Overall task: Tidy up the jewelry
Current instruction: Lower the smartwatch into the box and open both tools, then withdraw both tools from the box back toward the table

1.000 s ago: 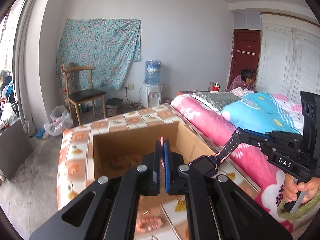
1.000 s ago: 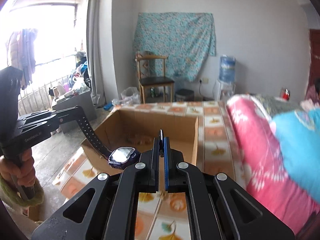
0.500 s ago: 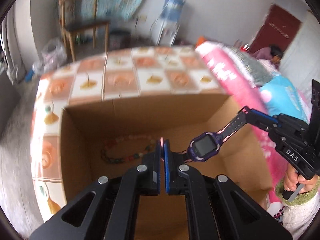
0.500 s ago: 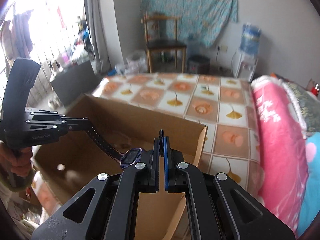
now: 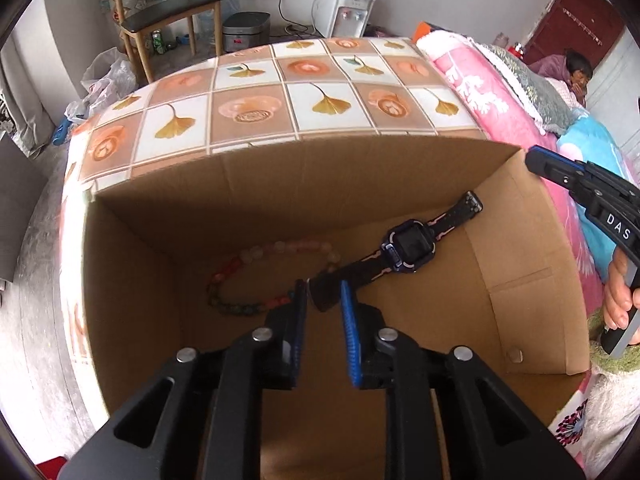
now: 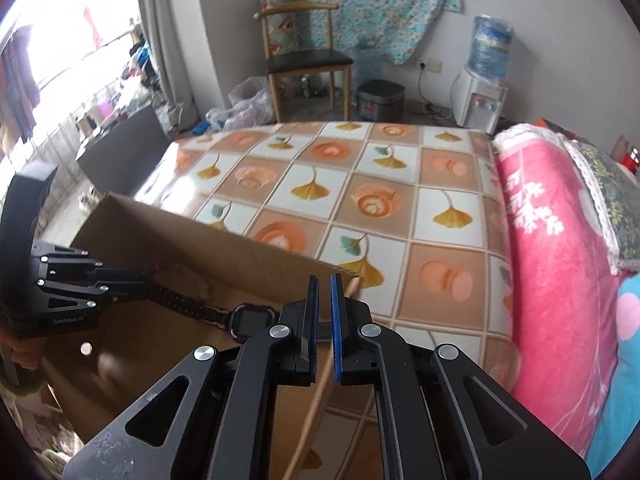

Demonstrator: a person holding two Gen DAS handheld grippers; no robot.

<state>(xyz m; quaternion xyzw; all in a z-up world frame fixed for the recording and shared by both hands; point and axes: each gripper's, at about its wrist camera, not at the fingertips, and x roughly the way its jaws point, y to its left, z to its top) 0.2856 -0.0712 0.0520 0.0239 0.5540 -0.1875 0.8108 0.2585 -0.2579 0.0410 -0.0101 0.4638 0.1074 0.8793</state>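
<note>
Hanging over the open brown cardboard box (image 5: 280, 184), the left gripper (image 5: 323, 292) has just been opening, its pads loose around the strap of the dark purple-cased smartwatch (image 5: 408, 246); the right gripper (image 6: 324, 284) stands parted, empty.

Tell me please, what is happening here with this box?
A person with a gripper in each hand is putting a watch into a cardboard box, next to a string of beads already lying there. The left gripper has just been opening its jaws, with one strap end loose between them. The right gripper holds nothing; its jaws are a little apart and clear of the other strap end.
</note>
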